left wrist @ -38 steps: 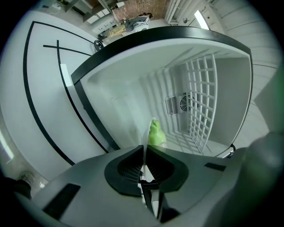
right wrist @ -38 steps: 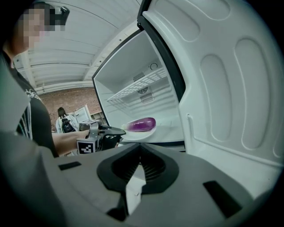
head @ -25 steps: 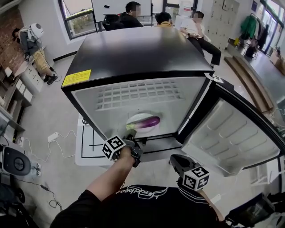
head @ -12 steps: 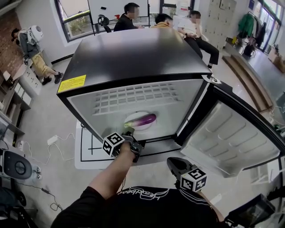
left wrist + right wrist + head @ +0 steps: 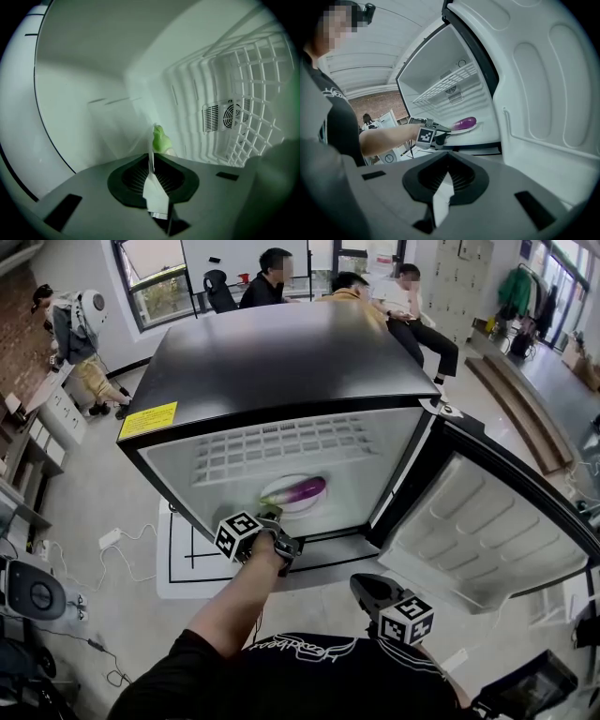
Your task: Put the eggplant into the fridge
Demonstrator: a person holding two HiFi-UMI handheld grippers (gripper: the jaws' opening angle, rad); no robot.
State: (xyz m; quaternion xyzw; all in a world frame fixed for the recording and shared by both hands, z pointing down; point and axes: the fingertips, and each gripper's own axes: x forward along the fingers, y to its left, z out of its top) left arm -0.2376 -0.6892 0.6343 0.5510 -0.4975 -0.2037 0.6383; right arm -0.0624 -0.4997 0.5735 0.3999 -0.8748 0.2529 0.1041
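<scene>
Purple eggplant (image 5: 302, 490) on plate (image 5: 291, 481) inside open fridge (image 5: 281, 362).
The left hand-held gripper (image 5: 271, 518) pinches plate rim; right hand-held gripper (image 5: 361, 584) clenched, empty.

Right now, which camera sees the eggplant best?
The head view: the whole purple eggplant lies on its plate in the fridge. The right gripper view shows its purple body from the side. The left gripper view catches only its green stem tip.
</scene>
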